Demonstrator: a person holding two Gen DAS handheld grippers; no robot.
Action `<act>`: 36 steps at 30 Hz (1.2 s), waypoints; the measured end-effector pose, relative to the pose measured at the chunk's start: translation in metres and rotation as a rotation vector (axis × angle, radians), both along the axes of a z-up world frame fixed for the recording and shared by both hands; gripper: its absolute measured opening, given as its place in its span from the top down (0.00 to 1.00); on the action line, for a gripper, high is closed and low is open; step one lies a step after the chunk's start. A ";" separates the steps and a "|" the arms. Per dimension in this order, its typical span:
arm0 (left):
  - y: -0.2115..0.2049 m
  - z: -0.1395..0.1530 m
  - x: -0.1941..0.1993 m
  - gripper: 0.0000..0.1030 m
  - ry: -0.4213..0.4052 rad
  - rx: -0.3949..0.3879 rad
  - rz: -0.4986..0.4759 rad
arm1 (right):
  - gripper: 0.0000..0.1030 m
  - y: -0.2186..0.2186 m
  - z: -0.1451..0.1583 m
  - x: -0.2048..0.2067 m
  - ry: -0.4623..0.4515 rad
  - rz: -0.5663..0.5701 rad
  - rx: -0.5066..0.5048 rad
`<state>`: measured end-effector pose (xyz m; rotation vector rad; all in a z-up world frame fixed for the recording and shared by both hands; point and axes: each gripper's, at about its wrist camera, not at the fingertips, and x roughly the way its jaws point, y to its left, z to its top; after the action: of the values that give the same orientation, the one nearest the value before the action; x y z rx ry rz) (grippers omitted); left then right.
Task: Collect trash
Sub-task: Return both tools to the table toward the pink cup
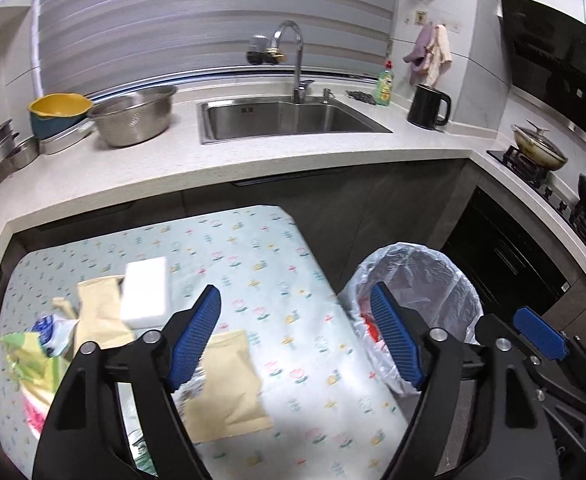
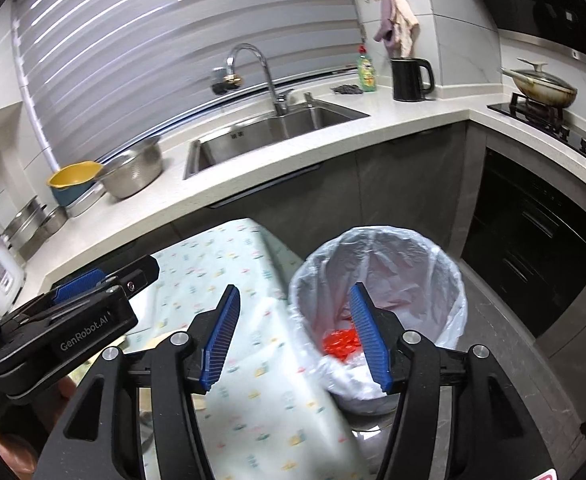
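**Both claws empty above the bench and the bin**

The left claw (image 1: 295, 336) stands wide, its 2 blue pads apart with nothing between them. It hangs over the right part of the small bench (image 1: 277, 280), which wears a pale floral cloth. The right claw (image 2: 295, 338) is also parted and holds nothing — it straddles the bench edge and the lined trash bin (image 2: 449, 280) just beside it.

Under the left claw's left finger lies a tan paper pouch (image 1: 229, 384), partly hidden by that finger. Further left sit a second tan pouch (image 1: 101, 312), a white block (image 1: 145, 292) overlapping it, and a crumpled heap of coloured wrappers (image 1: 33, 356) near the bench's left edge. A red wrapper (image 2: 341, 344) rests at the bottom of the bin, half covered by the right claw's right finger.

In the right wrist view the left claw's black body fills the lower left and hides that side of the bench.

Behind the bench runs a white kitchen counter with a steel sink (image 1: 293, 120) and tap, a steel colander (image 1: 133, 120), a yellow bowl (image 1: 59, 110), a green soap bottle (image 1: 385, 84) and a black kettle (image 1: 429, 106) — all well apart from the claws. A lidded pan (image 1: 539, 146) sits on the stove at the right.
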<state>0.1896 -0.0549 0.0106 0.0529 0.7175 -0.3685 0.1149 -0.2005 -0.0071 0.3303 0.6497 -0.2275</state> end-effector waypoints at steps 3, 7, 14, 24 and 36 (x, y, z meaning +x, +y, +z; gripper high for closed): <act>0.026 0.006 -0.009 0.28 -0.011 0.009 0.038 | 0.42 0.023 0.006 -0.004 -0.006 0.039 -0.010; 0.065 0.008 -0.023 0.25 -0.020 0.026 0.098 | 0.41 0.054 0.010 -0.009 -0.008 0.088 -0.014; 0.135 -0.002 -0.039 0.19 0.014 0.037 0.192 | 0.40 0.106 0.011 -0.011 0.003 0.166 -0.016; 0.231 -0.031 -0.060 0.16 0.056 0.081 0.330 | 0.40 0.180 -0.011 -0.006 0.055 0.285 -0.023; 0.317 -0.073 -0.066 0.14 0.147 0.061 0.442 | 0.40 0.263 -0.050 0.020 0.148 0.440 -0.041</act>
<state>0.1231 0.2617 -0.0620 -0.0757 0.8618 0.0736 0.1353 0.0628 -0.0574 0.1253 0.8453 0.1564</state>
